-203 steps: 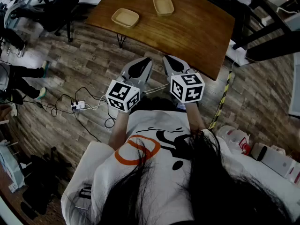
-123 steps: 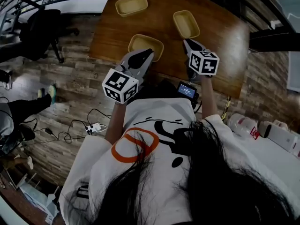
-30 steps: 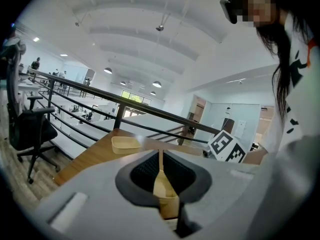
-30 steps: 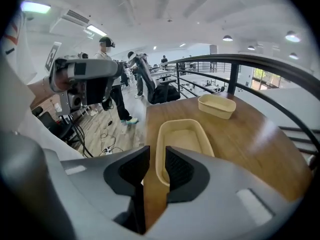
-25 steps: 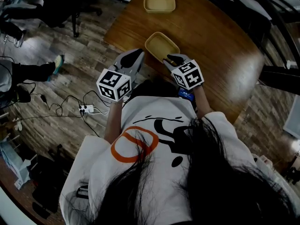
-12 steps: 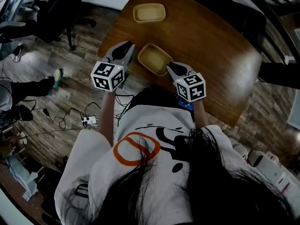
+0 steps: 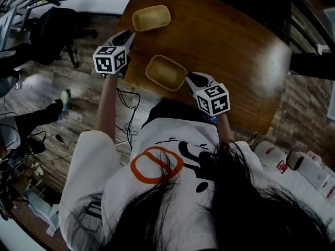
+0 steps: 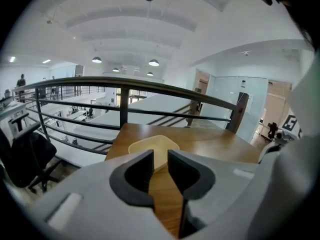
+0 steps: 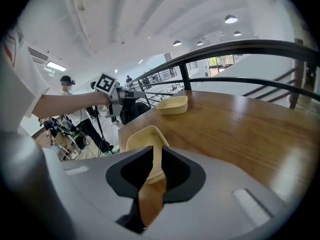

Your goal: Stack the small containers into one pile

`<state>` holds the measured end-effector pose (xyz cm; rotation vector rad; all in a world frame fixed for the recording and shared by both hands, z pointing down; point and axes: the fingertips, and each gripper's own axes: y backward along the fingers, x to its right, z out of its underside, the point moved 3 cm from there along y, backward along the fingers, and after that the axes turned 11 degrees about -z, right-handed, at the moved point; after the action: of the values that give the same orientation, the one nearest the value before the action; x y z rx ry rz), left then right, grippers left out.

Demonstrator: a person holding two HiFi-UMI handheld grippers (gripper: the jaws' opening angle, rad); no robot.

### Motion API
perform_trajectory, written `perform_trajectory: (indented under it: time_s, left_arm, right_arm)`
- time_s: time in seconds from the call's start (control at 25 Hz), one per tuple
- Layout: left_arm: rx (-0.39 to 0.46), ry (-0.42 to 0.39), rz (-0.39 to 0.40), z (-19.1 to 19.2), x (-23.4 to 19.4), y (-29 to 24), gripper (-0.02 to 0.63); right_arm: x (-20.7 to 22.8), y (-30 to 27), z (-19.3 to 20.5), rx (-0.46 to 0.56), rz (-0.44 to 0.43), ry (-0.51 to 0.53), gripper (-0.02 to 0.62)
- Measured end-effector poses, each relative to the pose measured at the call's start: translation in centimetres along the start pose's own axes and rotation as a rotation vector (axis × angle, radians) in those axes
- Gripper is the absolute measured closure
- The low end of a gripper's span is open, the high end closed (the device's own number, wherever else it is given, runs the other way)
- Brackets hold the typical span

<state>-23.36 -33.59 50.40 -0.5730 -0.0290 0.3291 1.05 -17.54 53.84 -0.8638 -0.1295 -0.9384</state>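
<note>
R gripper (image 9: 157,156) pinches the near tub (image 9: 141,140) by the wall at the end closest to the person, pads pressed on the plastic. Its jaws have just been closing, w/ that wall between them. The tub is at the table (image 7: 230,41) edge nearest the person, open side up. Can't tell if its base is flat on the wood or a bit raised.

L gripper (image 8: 160,156) is out at the table's left edge in head view, arm stretched fwd. Its fingers are spread a little. The gap is narrow w/ nothing in it, only wood showing through. The far tub (image 8: 154,144) lies on the table just beyond the tips, in line w/ the gap and not touched.

The two tubs are well apart, both pale yellow, both open side up. The far one is towards the table's far left corner. Behind the table a dark rail (image 8: 175,90) runs across. Cables (image 7: 125,114) trail on the floor on the person's left.
</note>
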Motion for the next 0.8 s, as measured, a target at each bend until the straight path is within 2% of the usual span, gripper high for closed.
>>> perform_trajectory:
  time_s: [0.12, 0.28, 0.36, 0.56, 0.8]
  left_arm:
    - [-0.064, 0.061, -0.008, 0.9, -1.4, -3.0, 0.537]
    - [-0.127, 0.28, -0.054, 2.8, -3.6, -6.8, 0.516]
    - [-0.143, 0.36, -0.09, 3.4, -4.6, -8.1, 0.514]
    - [-0.216, 0.347, -0.125, 4.8, -5.5, -10.3, 0.512]
    - [-0.251, 0.393, -0.143, 5.4, -5.6, -11.8, 0.513]
  right_arm:
    - [0.6, 0.2, 0.5, 0.003, 0.014, -0.034, 0.517]
    - [1.8, 0.6, 1.2, 0.002, 0.041, -0.076, 0.517]
    - [2.4, 0.8, 1.6, 0.0, 0.057, -0.095, 0.522]
    - [3.3, 1.2, 2.1, -0.007, 0.08, -0.12, 0.522]
    - [3.9, 1.6, 2.7, -0.026, 0.104, -0.123, 0.522]
